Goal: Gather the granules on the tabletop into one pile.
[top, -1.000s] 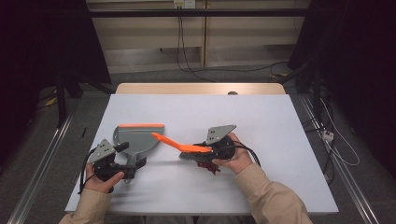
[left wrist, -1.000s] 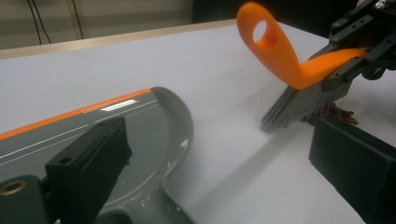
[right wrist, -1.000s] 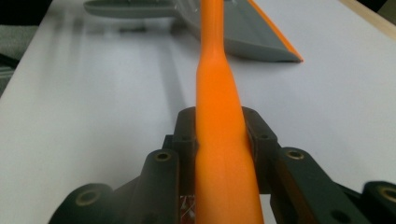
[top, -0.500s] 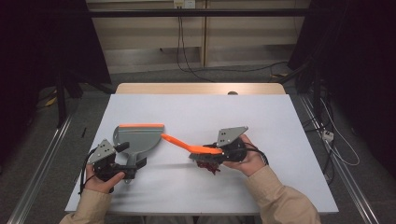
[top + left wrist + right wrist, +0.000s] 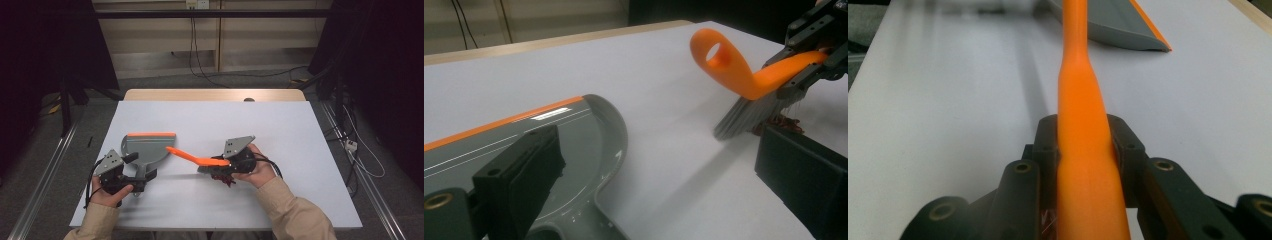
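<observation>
A grey dustpan [image 5: 147,146] with an orange front lip lies flat on the white table [image 5: 280,125]. My left gripper [image 5: 136,178] sits at its short handle. In the left gripper view the jaws [image 5: 659,150] stand wide apart, open, with the dustpan [image 5: 574,140] and its handle stub by the left jaw. My right gripper [image 5: 220,164] is shut on an orange hand brush [image 5: 195,158]. Its looped handle end points toward the pan. The grey bristles [image 5: 749,112] rest on the table over a small heap of red shreds [image 5: 226,179]. The brush [image 5: 1080,150] runs straight out between the right jaws.
A wooden strip [image 5: 215,95] borders the table's far edge. Cables [image 5: 200,55] trail on the floor behind it. Metal rails run along both sides of the table.
The right gripper and brush shifted slightly right, then back left. The dustpan and the left gripper kept their place.
</observation>
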`<state>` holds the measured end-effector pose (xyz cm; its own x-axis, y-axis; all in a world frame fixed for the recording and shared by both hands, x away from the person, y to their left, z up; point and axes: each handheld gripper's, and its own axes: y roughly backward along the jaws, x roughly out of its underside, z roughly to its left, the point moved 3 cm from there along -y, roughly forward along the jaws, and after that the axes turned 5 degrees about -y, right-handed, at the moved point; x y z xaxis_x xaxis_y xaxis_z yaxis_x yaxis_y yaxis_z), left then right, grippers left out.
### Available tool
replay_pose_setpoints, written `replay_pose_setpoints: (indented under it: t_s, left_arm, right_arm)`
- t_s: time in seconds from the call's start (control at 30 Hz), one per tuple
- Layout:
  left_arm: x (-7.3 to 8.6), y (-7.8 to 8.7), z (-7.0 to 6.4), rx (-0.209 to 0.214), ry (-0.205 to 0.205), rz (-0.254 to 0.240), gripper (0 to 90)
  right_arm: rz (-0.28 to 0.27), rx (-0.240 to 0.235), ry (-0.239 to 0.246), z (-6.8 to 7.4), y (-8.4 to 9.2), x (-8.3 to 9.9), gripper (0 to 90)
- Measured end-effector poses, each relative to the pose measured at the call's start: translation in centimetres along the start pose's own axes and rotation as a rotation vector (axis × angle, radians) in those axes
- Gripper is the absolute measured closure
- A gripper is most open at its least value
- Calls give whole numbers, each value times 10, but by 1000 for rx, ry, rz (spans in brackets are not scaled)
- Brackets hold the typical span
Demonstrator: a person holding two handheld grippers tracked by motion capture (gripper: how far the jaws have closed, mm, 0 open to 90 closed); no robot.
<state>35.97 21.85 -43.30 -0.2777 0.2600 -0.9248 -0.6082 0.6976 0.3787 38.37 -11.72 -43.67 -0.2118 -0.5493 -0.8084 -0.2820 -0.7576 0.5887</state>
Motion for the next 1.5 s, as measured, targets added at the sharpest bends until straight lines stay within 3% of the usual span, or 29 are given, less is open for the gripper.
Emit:
replay_pose_setpoints:
  t_s: [0.13, 0.3, 0.5, 0.73, 0.83, 0.93, 1.1, 1.43, 1.5]
  left_arm:
    - [1, 2, 2, -7, 4, 3, 48]
    - [1, 2, 2, -8, 8, 20, 48]
    - [2, 2, 1, -10, 9, 30, 48]
    - [4, 2, 0, -15, 13, 60, 48]
    - [8, 2, -1, -13, 12, 86, 48]
    - [12, 2, 0, -17, 19, 110, 48]
    - [15, 4, 2, -38, 20, 134, 48]
    - [24, 2, 5, -106, 23, 213, 78]
    - [25, 3, 6, -114, 39, 219, 88]
  right_arm:
    - [-16, 20, -24, -2, 13, 4, 713]
    - [-88, 45, -81, -4, 29, 7, 713]
    - [-160, 133, -192, -13, 44, 19, 713]
    - [-189, 232, -305, -22, 55, 36, 713]
    - [-226, 253, -363, -24, 58, 43, 712]
    - [-195, 296, -369, -27, 59, 47, 713]
    - [-207, 333, -411, -30, 61, 53, 712]
    - [-211, 354, -423, -31, 58, 57, 712]
    - [-216, 353, -423, -30, 58, 58, 712]
